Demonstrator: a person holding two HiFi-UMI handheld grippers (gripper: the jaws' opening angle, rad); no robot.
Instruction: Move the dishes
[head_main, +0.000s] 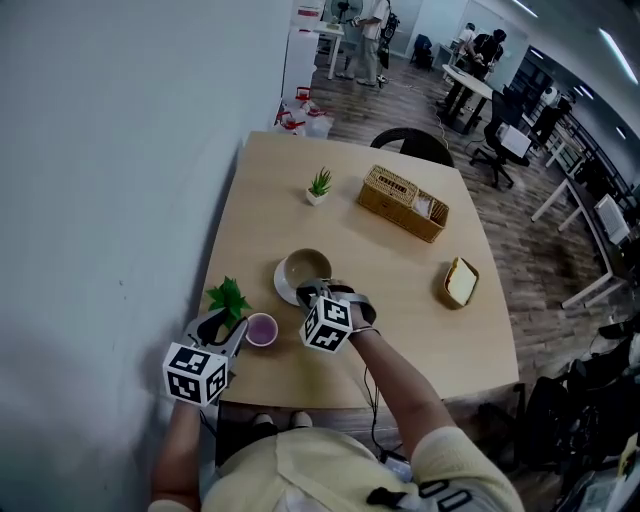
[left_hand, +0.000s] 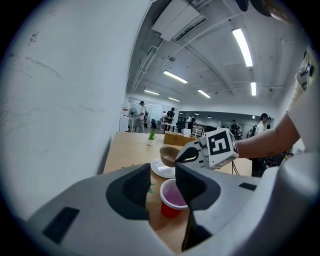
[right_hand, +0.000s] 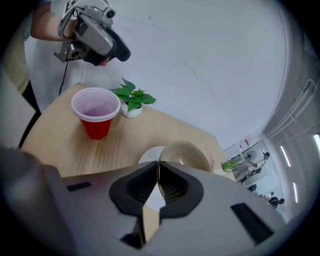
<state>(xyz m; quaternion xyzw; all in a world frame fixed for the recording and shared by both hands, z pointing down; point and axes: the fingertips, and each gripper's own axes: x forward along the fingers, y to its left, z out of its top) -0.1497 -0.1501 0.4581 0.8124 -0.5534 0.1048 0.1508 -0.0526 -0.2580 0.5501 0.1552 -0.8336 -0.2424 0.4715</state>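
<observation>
A beige bowl (head_main: 305, 267) sits over a white plate (head_main: 284, 287) near the table's front middle. My right gripper (head_main: 318, 292) is shut on the bowl's near rim; in the right gripper view the jaws pinch the rim of the bowl (right_hand: 189, 152) above the plate (right_hand: 149, 154). A red cup (head_main: 261, 328) with a pale inside stands at the front left. My left gripper (head_main: 225, 325) is open just short of it, and the cup (left_hand: 172, 198) shows between and beyond its jaws. The bowl (left_hand: 168, 155) looks slightly tilted above the plate (left_hand: 161, 170).
A leafy green plant (head_main: 228, 296) in a white pot stands by the cup, close to the wall. Further back are a small potted plant (head_main: 319, 185) and a wicker basket (head_main: 403, 203). A wooden dish (head_main: 460, 282) lies at the right. A dark chair (head_main: 412, 143) stands at the far edge.
</observation>
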